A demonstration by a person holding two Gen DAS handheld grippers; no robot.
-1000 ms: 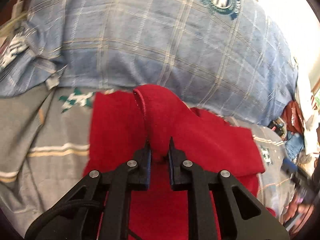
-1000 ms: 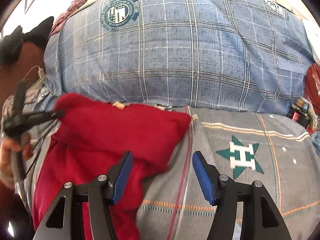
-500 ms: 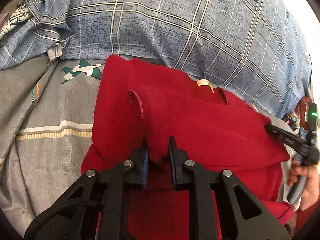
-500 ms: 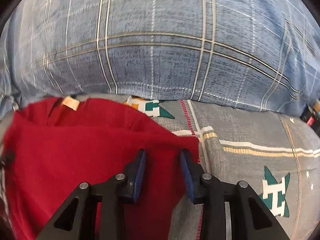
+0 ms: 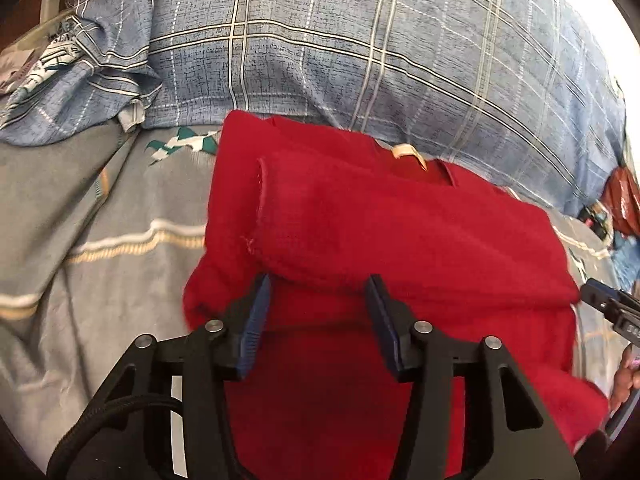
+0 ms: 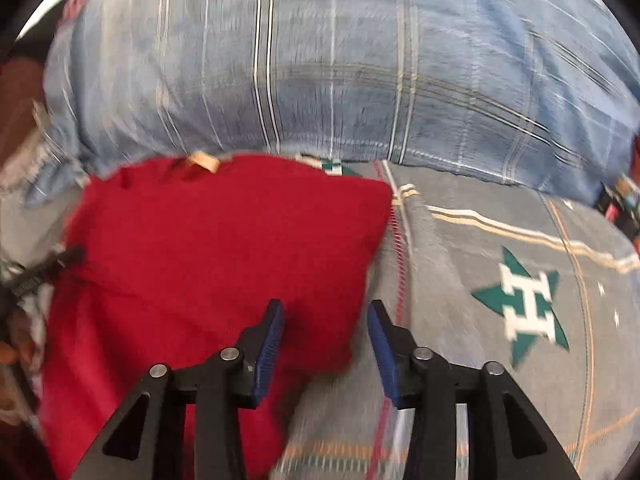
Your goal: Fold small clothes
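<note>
A small red garment (image 5: 400,240) lies on the grey bedsheet (image 5: 100,220), its top part folded down over the lower part, a tan neck label (image 5: 408,152) at its far edge. My left gripper (image 5: 318,300) is open, its jaws either side of the folded edge, holding nothing. In the right wrist view the red garment (image 6: 208,248) lies left of centre. My right gripper (image 6: 326,320) is open above its right edge, holding nothing. The right gripper's tip also shows at the left wrist view's right edge (image 5: 608,304).
A large blue plaid pillow (image 5: 360,48) lies right behind the garment, also filling the top of the right wrist view (image 6: 340,72). The sheet carries a green star print (image 6: 524,308) to the right. Clutter (image 5: 620,200) sits at the far right.
Both grippers have opened and let go of the red garment. The folded flap now lies flat on the lower part. The right gripper has drawn back a little.
</note>
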